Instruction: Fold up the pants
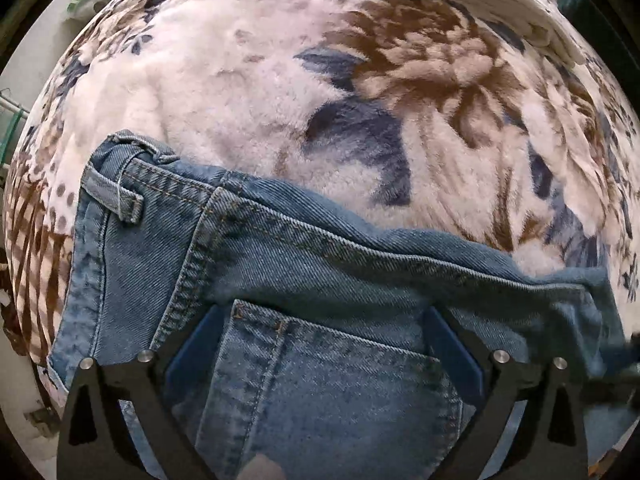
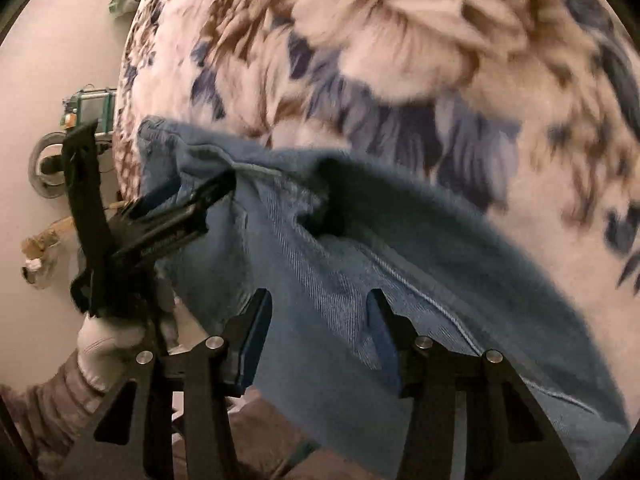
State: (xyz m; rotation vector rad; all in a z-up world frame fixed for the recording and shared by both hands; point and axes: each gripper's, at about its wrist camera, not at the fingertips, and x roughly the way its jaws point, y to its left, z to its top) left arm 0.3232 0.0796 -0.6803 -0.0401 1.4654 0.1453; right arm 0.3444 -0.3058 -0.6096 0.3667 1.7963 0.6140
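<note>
jeans (image 1: 320, 264) on blanket (image 1: 248, 92), between spread left gripper (image 1: 320, 344) fingers

Setting is being read as a home, probably a bedroom. A plush floral blanket (image 1: 248, 92) in white, brown and blue is being used as the work surface, covering what appears to be a bed. A pale floor (image 2: 60, 52) is being seen beside it, with small household clutter (image 2: 86, 108) lying there; these items are too blurred to be identified.
</note>
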